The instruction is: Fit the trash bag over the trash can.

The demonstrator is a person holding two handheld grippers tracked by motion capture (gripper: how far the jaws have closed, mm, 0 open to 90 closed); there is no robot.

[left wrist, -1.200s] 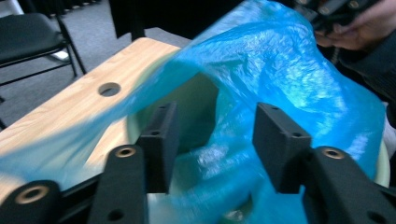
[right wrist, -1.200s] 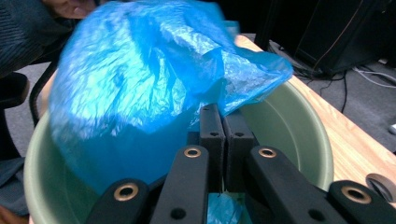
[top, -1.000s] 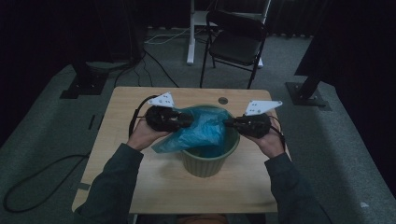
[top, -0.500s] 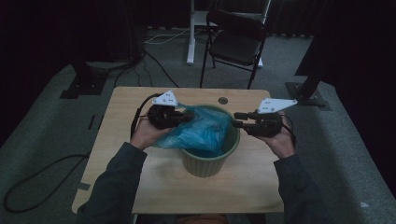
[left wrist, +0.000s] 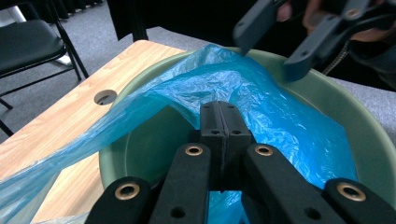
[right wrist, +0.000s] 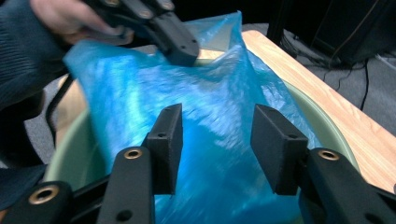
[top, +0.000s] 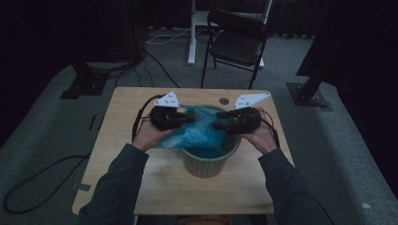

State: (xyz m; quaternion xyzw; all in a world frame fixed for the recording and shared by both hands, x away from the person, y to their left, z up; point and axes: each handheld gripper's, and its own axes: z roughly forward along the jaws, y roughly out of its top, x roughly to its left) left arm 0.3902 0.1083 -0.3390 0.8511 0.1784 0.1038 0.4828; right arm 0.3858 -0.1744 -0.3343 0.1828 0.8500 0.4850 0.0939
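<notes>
Blue plastic bag (top: 197, 131) is partly inside the green bin (top: 209, 161), which sits on the wooden table (top: 122, 154) between our two hands; much of the film bunches over the bin's left rim and trails onto the table there. We judge the lining job about half done: the bag is in the bin, but its mouth is not yet spread and folded over the rim all round. Left gripper (left wrist: 219, 121) has its jaws pressed together on a fold of the film at the left rim. Right gripper (right wrist: 217, 135) has its jaws apart with nothing pinched, the film lying just beyond them; they have just been opening. Compared with a second ago, the right gripper has let go of the bag and sits a little off it.
</notes>
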